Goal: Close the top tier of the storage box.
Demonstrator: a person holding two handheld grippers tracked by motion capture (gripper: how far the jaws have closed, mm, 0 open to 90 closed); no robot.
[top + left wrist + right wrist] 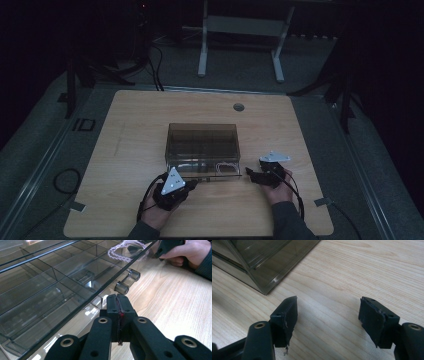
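Hand-held gripper on the left [117,302] is seen clenched with nothing between its jaws, low in the left gripper view, just beside the handle [127,281] of the clear box [202,145]. Low right in the high view, the right hand-held gripper [328,317] is held released over the bare tabletop [130,130], near the box's corner. Farther off, a coiled pale cord [125,251] is seen inside a box compartment at upper right.

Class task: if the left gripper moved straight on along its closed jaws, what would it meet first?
Probably the drawer handle on the smoky clear organiser box, just ahead of the left gripper; depth is uncertain.
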